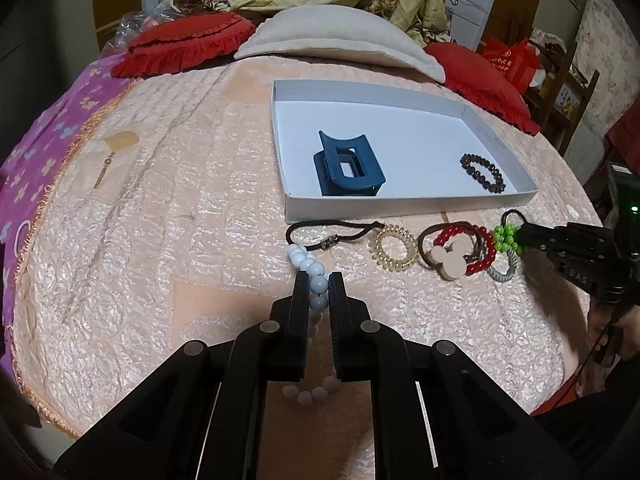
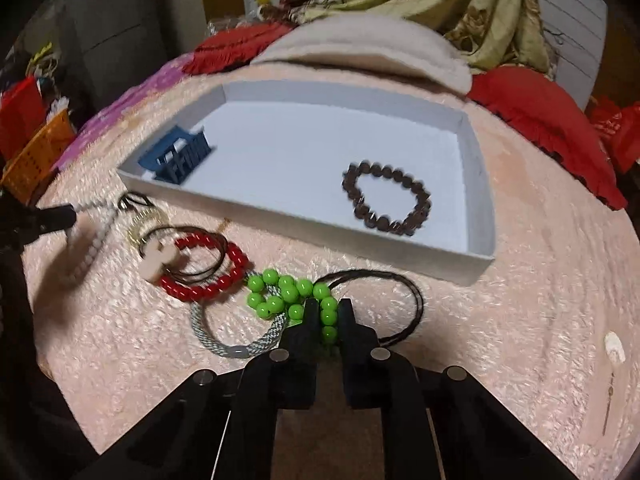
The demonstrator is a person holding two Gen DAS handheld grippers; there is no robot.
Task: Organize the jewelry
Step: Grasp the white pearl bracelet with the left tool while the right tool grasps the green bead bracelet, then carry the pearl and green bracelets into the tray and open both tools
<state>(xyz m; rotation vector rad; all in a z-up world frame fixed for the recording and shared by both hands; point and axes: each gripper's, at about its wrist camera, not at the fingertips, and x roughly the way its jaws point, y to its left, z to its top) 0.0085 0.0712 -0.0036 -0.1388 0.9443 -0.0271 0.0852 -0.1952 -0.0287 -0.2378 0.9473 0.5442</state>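
A white tray (image 1: 408, 200) lies on the pink bedspread and holds a blue hair claw (image 1: 347, 165) and a dark bead bracelet (image 1: 482, 173). My left gripper (image 1: 319, 285) is shut on a white bead bracelet (image 1: 308, 264) just in front of the tray. My right gripper (image 2: 329, 312) is shut on a green bead bracelet (image 2: 288, 296); it shows in the left wrist view (image 1: 520, 236) too. Between them lie a black hair tie (image 1: 332, 234), a gold spiral tie (image 1: 394, 247), a red bead bracelet (image 1: 466, 250) with a mouse-head charm tie (image 1: 448, 260), and a grey cord bracelet (image 2: 240, 340).
Red cushions (image 1: 184, 46) and a beige pillow (image 1: 340, 36) lie behind the tray. A purple cloth (image 1: 48, 128) covers the bed's left side. A black cord loop (image 2: 400, 300) lies by my right gripper. An orange basket (image 2: 36, 156) stands off the bed.
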